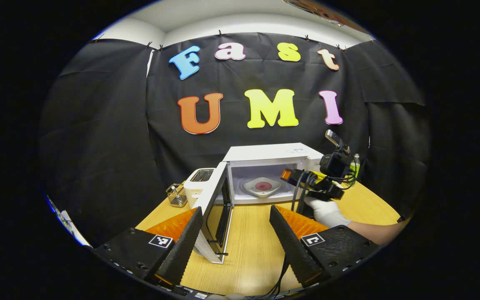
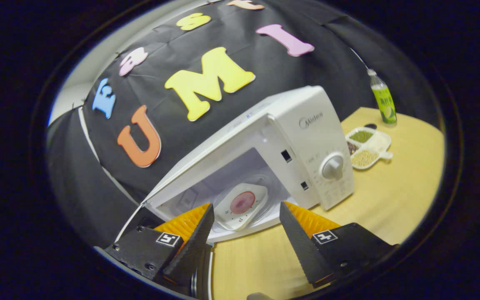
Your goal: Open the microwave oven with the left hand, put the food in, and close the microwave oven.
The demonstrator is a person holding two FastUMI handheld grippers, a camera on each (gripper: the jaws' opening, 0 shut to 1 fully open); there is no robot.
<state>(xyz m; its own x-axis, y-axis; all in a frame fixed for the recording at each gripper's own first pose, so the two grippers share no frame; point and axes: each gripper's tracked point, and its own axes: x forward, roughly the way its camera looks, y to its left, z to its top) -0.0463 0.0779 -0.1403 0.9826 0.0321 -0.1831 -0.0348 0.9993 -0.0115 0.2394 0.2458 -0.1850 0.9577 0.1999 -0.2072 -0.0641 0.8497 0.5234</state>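
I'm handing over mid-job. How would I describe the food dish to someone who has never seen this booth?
Start at the white microwave oven on the wooden table, its door swung open. Inside sits a white square plate with rounded corners and a round dark-red centre. Unlike the divided white tray of beans beside the microwave, it has no compartments.

The left gripper view looks level, farther back, at the open microwave (image 1: 265, 175) at 12 o'clock; the right gripper view, tilted, sits near its cavity.
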